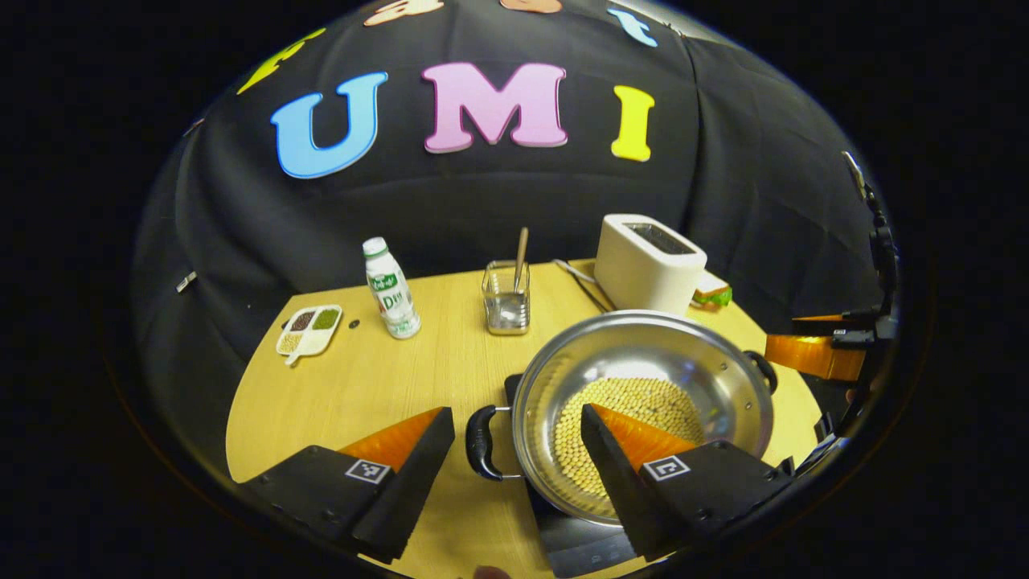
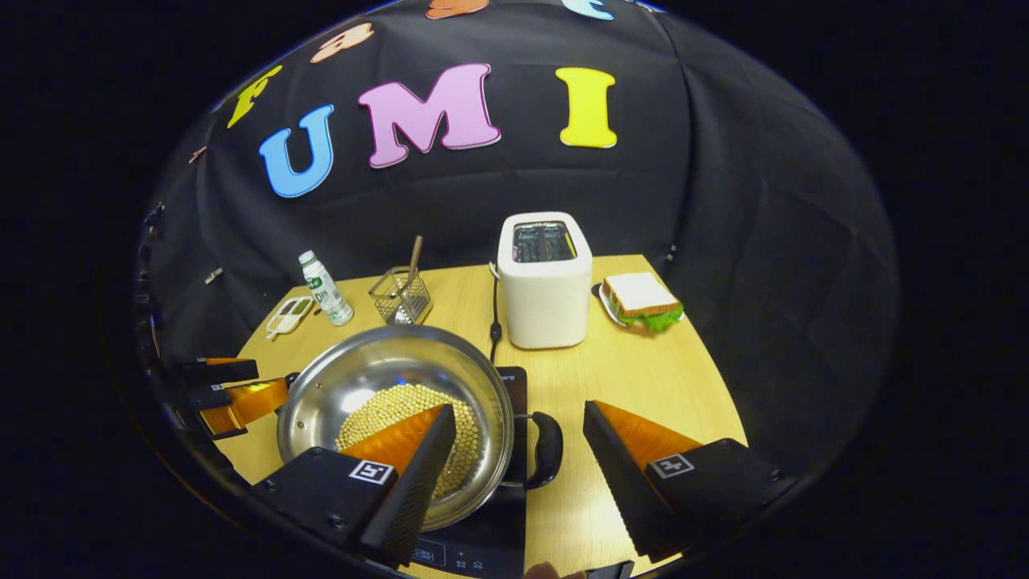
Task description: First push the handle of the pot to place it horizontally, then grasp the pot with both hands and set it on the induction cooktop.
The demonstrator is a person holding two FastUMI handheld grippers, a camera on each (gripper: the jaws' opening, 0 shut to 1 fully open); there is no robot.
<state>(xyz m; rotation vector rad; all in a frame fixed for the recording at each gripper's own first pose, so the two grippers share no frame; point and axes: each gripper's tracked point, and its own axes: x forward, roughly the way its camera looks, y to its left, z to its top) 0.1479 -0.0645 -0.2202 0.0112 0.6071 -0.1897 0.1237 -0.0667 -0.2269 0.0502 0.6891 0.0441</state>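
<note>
The pot [image 1: 643,402] sits on the induction cooktop [image 2: 514,498] near the front of the worktop [image 1: 362,386], its bowl holding a layer of pale beans [image 2: 402,418]. Both claws stand wide apart and grip nothing. The left claw [image 1: 514,462] straddles the pot's left handle [image 1: 481,442], one finger outside it and the other over the bowl; the right claw [image 2: 518,458] brackets the right handle [image 2: 547,449] the same way. With the handles lying out to the sides, each claw is lined up as if for a two-sided hold. The pot looks set down already, though from here I can't be sure it is centred on the cooktop. The toaster [image 2: 545,281] and sandwich [image 2: 641,299] stand well behind.
</note>
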